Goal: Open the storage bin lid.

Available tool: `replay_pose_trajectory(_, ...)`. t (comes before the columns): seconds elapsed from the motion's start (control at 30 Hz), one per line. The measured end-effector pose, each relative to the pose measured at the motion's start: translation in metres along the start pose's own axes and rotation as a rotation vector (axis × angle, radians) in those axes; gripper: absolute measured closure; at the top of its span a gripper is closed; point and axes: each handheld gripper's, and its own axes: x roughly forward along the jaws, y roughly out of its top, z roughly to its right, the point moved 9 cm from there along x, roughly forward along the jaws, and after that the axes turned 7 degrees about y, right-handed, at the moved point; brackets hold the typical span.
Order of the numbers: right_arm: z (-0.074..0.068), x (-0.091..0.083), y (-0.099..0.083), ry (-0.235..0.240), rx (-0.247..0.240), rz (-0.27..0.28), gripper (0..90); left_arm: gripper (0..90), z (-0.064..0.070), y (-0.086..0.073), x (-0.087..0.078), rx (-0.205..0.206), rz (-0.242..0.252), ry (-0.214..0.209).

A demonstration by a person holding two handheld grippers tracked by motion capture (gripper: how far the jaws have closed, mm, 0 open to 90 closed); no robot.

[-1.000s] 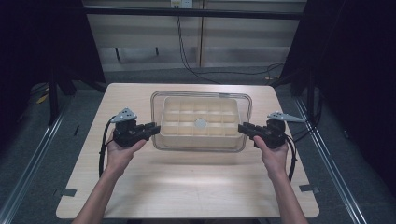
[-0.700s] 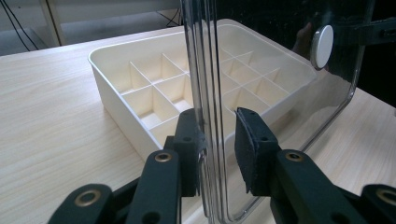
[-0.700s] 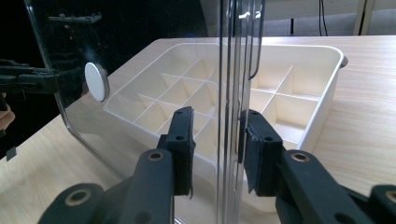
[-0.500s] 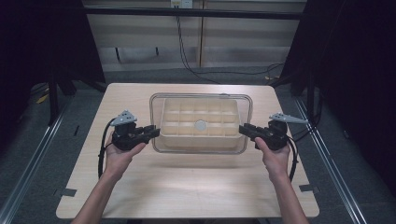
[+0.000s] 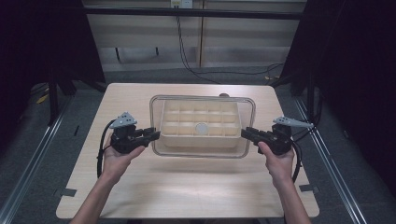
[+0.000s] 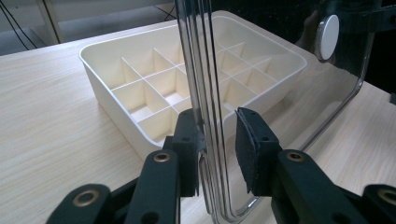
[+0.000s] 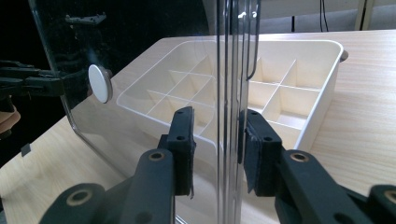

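The clear lid (image 5: 202, 126) hovered over the cream divided tray (image 5: 200, 123) at desk (image 5: 187, 186) centre. The left hand-held gripper (image 5: 152, 135) at 9 o'clock and the right hand-held gripper (image 5: 247, 134) at 3 o'clock straddled its edges, jaws spread. Seating and release seemingly remained.

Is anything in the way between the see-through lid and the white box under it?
Nothing visible is. The clear lid sits above the divided white box, and both tools, left and right, straddle its edges.
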Motion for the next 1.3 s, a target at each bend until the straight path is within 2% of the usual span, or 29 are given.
replay_pose_trajectory(0.3,-0.008,-0.005,-0.007,0.026,0.005,-0.007,67.9,70.6,0.006,-0.004,-0.010,0.020,-0.003,-0.001)
replay_pose_trajectory(0.47,-0.012,-0.009,-0.006,0.026,0.000,-0.007,68.0,71.1,0.009,-0.006,-0.015,0.006,0.003,-0.021)
replay_pose_trajectory(0.6,-0.016,-0.011,-0.009,0.024,-0.004,-0.012,68.0,70.7,0.010,-0.014,-0.014,0.009,-0.004,-0.001)
replay_pose_trajectory(0.63,-0.017,-0.011,-0.010,0.019,-0.008,-0.015,67.9,70.5,0.011,-0.016,-0.013,-0.002,-0.005,-0.003)
replay_pose_trajectory(0.8,-0.017,-0.012,-0.020,0.013,0.009,-0.022,67.9,70.3,0.015,-0.024,-0.014,0.013,-0.029,-0.010)
replay_pose_trajectory(0.93,-0.020,-0.015,-0.024,0.016,0.001,-0.030,67.9,70.6,0.017,-0.025,-0.019,0.027,-0.034,-0.019)
replay_pose_trajectory(1.1,-0.026,-0.019,-0.027,0.024,-0.012,-0.039,68.1,70.6,0.020,-0.028,-0.024,0.024,-0.035,-0.019)
replay_pose_trajectory(1.3,-0.031,-0.023,-0.036,0.025,-0.003,-0.055,68.3,70.7,0.024,-0.038,-0.028,0.034,-0.059,-0.028)
